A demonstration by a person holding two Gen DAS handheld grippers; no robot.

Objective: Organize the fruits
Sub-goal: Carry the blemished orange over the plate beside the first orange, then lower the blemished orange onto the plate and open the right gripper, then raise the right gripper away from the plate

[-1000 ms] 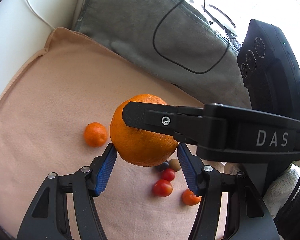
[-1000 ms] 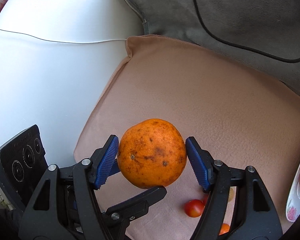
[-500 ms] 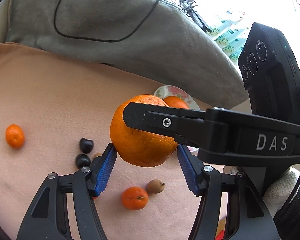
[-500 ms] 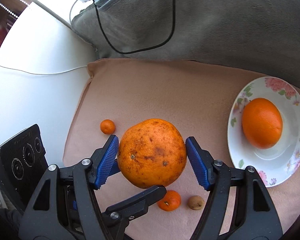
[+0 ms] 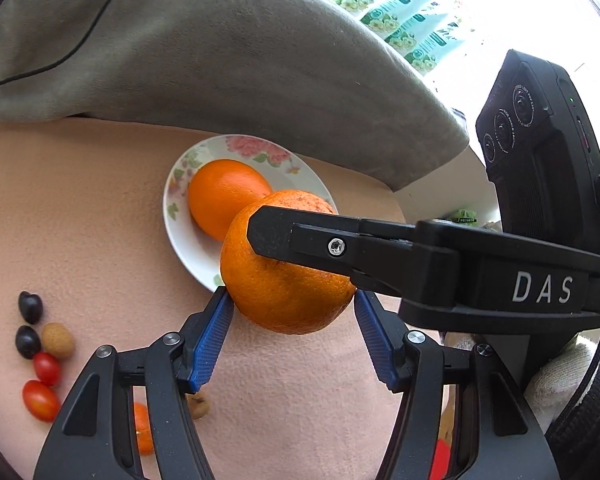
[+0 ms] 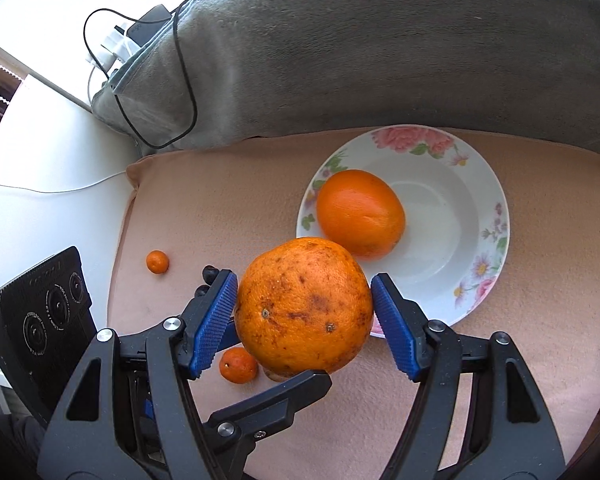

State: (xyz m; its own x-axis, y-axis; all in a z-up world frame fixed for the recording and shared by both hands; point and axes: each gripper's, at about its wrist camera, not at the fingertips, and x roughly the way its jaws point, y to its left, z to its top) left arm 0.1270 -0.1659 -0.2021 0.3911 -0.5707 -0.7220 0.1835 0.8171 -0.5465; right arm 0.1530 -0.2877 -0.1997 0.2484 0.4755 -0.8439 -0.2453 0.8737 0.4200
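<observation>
Both tools are clenched on one speckled orange (image 6: 300, 304), crosswise to each other. The right tool (image 6: 302, 292) presses its blue pads on the fruit's two sides. One black finger of the left tool (image 5: 288, 300) shows beneath the fruit in the right wrist view. In the left wrist view the right tool's finger lies across the top and hides part of the peel.

The orange overlaps the near rim of a flowered plate (image 6: 440, 220) that lies toward the far edge of a peach cushion (image 6: 220, 200). How high the fruit hangs above the rim cannot be told. A smooth orange (image 6: 360, 212) lies on the plate, its near side covered by the held one.

A small mandarin (image 6: 157, 261) lies near the cushion's left edge. Another mandarin (image 6: 238, 365) is half hidden behind a blue pad, and a brownish thing (image 6: 276, 376) beside it is mostly covered and cannot be identified.

In the left wrist view, two dark fruits (image 5: 30, 307), a brown one (image 5: 58, 340) and two cherry tomatoes (image 5: 40, 400) cluster at the picture's left edge. Something red (image 5: 440, 460) is cut off at the bottom. A gloved hand (image 5: 556, 384) shows only in part.
</observation>
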